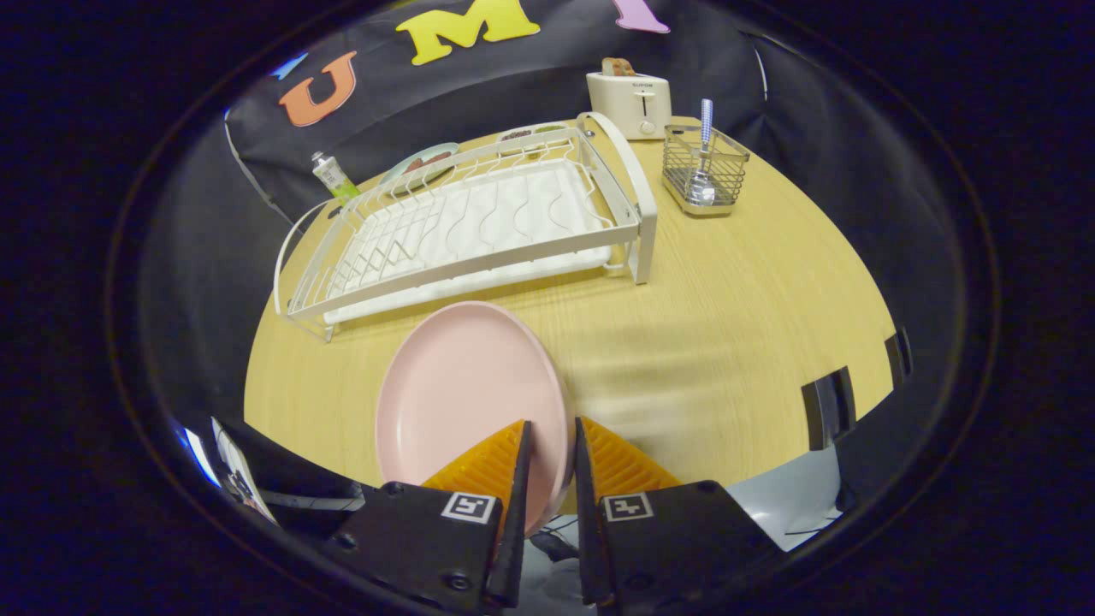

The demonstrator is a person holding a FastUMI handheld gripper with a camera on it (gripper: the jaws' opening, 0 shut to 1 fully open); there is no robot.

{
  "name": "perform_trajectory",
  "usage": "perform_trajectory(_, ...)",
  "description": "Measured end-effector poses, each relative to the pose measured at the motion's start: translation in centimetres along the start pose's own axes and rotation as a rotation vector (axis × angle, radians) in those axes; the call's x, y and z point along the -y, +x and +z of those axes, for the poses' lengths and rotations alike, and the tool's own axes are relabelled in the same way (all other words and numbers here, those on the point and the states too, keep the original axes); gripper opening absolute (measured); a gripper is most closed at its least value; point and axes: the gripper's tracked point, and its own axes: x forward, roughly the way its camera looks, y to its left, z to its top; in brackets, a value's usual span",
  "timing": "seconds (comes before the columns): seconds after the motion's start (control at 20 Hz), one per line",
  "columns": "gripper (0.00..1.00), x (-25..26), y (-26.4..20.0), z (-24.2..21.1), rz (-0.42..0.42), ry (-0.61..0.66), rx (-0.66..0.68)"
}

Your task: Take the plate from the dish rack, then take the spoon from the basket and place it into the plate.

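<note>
A pink plate (pixel 462 389) hangs tilted above the wooden table (pixel 727 325), its near rim pinched between my two fingers. My gripper (pixel 552 432) is shut on that rim. Beyond the plate stands the white wire dish rack (pixel 466 227), with no dishes in it. To the right of the rack, a small wire basket (pixel 703 171) holds a metal spoon (pixel 704 158) standing upright, bowl down and handle up.
A cream toaster (pixel 630 103) with a slice of bread stands behind the basket. Behind the rack lie a small tube (pixel 334 178) and plates with food (pixel 428 162). The table's rounded edge runs close on the right and front.
</note>
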Motion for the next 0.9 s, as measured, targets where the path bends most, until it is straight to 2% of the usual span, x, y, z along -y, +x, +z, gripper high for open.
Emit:
perform_trajectory(0.1, 0.3, 0.7, 0.0, 0.9, 0.011, -0.03, 0.023)
perform_trajectory(0.2, 0.33, 1.7, -0.1, 2.0, 0.018, -0.053, 0.052)
perform_trajectory(0.45, 0.89, 5.5, -1.1, 6.0, -0.015, -0.118, 0.146)
perform_trajectory(0.65, 0.9, 8.6, -2.7, 10.1, -0.014, -0.097, 0.23)
perform_trajectory(0.9, 0.93, 14.4, -4.3, 16.6, -0.093, -0.039, 0.378)
